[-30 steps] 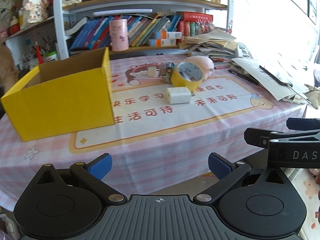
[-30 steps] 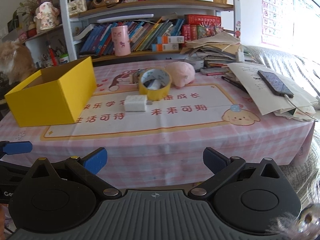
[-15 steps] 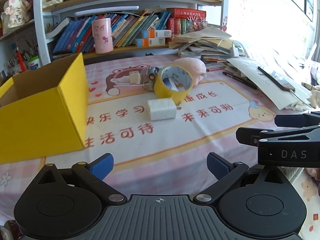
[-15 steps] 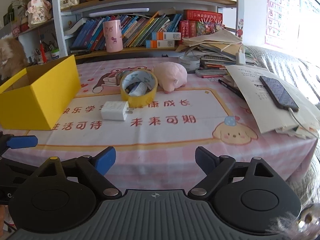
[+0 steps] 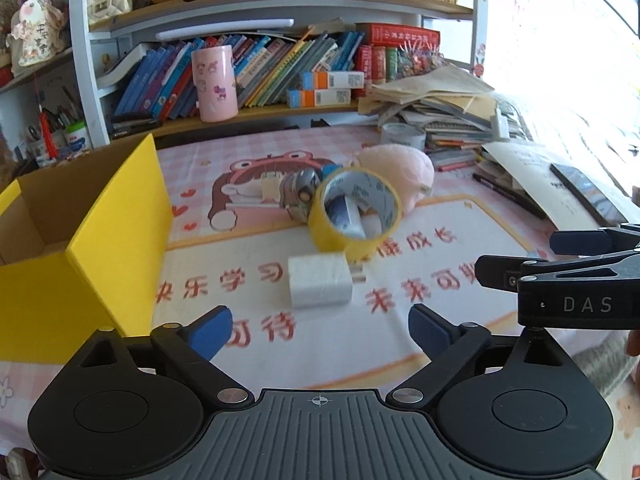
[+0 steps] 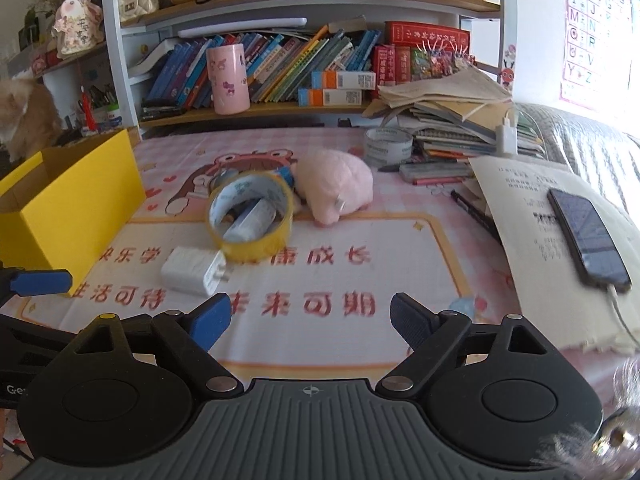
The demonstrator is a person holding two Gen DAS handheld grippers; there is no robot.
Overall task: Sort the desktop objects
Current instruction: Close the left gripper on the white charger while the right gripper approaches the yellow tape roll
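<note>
A white charger block (image 5: 319, 280) lies on the pink mat just ahead of my open, empty left gripper (image 5: 320, 328). Behind it a yellow tape roll (image 5: 354, 214) leans over small items, with a pink plush toy (image 5: 400, 168) at its back. An open yellow box (image 5: 80, 240) stands to the left. In the right wrist view the charger (image 6: 194, 270) lies left of my open, empty right gripper (image 6: 310, 318), with the tape roll (image 6: 252, 216), the plush (image 6: 334, 186) and the box (image 6: 68, 216) beyond. The right gripper shows from the side at the right edge of the left wrist view.
A phone (image 6: 584, 232) on a cable lies on papers (image 6: 520, 200) at the right. A clear tape roll (image 6: 388, 146), pens and a book stack (image 6: 448, 120) sit at the back right. A bookshelf with a pink cup (image 6: 228, 80) closes the back.
Both grippers have moved forward over the table toward the objects. The charger and tape roll now lie closer. Both stay open.
</note>
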